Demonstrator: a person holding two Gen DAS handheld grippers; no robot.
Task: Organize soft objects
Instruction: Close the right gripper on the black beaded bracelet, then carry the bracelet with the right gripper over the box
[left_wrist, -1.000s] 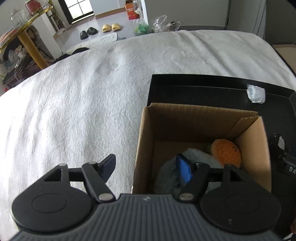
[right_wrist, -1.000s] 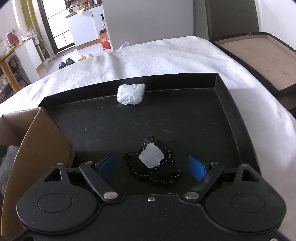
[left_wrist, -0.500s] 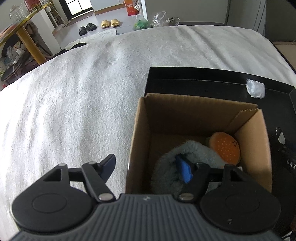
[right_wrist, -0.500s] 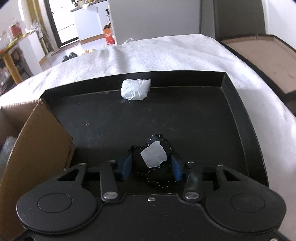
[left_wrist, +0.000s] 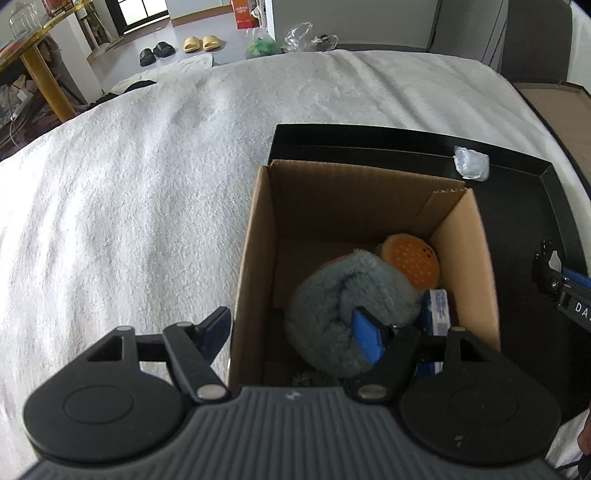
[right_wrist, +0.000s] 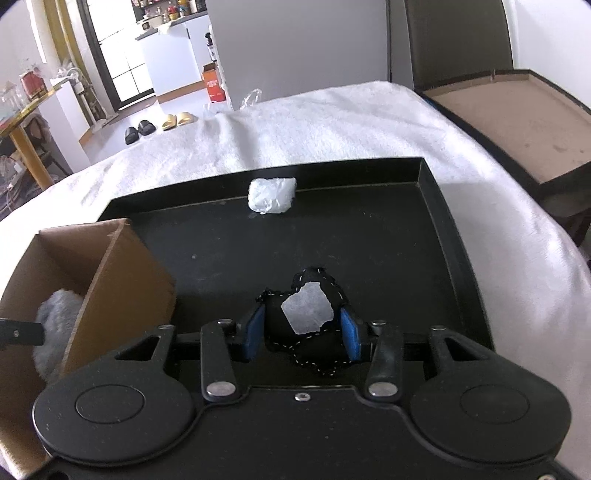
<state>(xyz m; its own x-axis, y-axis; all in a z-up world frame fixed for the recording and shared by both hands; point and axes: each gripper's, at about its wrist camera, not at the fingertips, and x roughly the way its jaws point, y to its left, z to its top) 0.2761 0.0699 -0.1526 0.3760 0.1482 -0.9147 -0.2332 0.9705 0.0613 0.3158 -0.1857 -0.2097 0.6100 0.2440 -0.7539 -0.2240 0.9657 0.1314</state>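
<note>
Left view only: the inside of the cardboard box (left_wrist: 369, 229), holding a grey plush roll (left_wrist: 347, 299), an orange plush burger (left_wrist: 412, 260) and a blue-and-white pack (left_wrist: 437, 308) against the right wall.
Right view only: the black fabric piece (right_wrist: 306, 325) with white stitching and a pale patch, seen whole; also a brown board in a dark frame (right_wrist: 517, 122) at far right.
Both views: white towel cover (left_wrist: 129, 192), black tray (right_wrist: 369, 240), a crumpled clear wrap (right_wrist: 272, 194) at the tray's far wall.
Left gripper (left_wrist: 291, 332): jaws apart, straddling the box's left wall; one finger outside over the towel, the other inside, in front of the grey roll. Contact with the roll cannot be told.
Right gripper (right_wrist: 301, 334): jaws together on the black fabric piece, blue pads pressing both its sides, over the tray floor, right of the box.
Cut off: the box's near wall behind the left gripper's body; in the left view only the right gripper's tip shows at the edge.
</note>
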